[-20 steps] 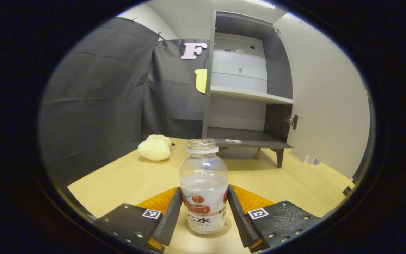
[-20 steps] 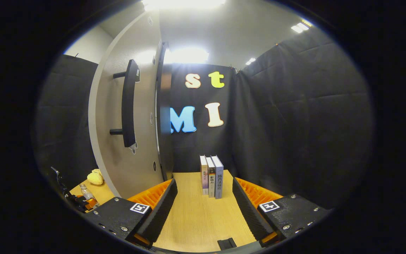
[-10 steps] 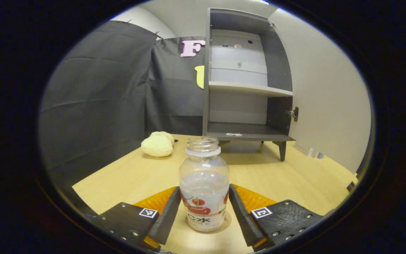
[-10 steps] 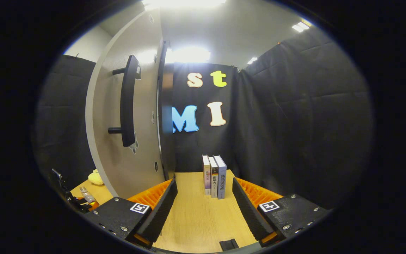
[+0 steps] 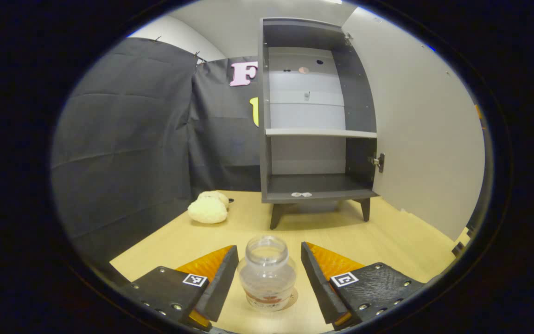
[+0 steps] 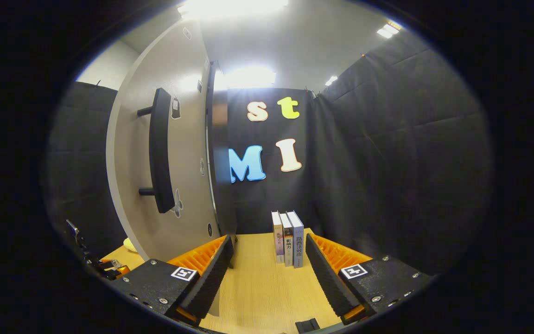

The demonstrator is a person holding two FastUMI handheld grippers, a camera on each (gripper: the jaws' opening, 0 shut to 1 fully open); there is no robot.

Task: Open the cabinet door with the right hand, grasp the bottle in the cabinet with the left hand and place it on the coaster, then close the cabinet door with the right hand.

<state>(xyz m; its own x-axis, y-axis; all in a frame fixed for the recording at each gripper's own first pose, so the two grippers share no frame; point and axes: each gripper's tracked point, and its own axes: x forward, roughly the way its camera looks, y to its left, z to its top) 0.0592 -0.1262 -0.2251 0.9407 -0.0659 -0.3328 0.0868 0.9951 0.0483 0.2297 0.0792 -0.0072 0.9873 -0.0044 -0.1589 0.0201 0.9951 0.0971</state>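
Bottle stands on its coaster between the left gripper's wide, untouching fingers. Right gripper, wide and empty, has the door handle up-left ahead, its long axis vertical.

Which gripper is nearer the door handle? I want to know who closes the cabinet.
Right. The right gripper faces the open door, its handle up to its left; the left gripper straddles the bottle.
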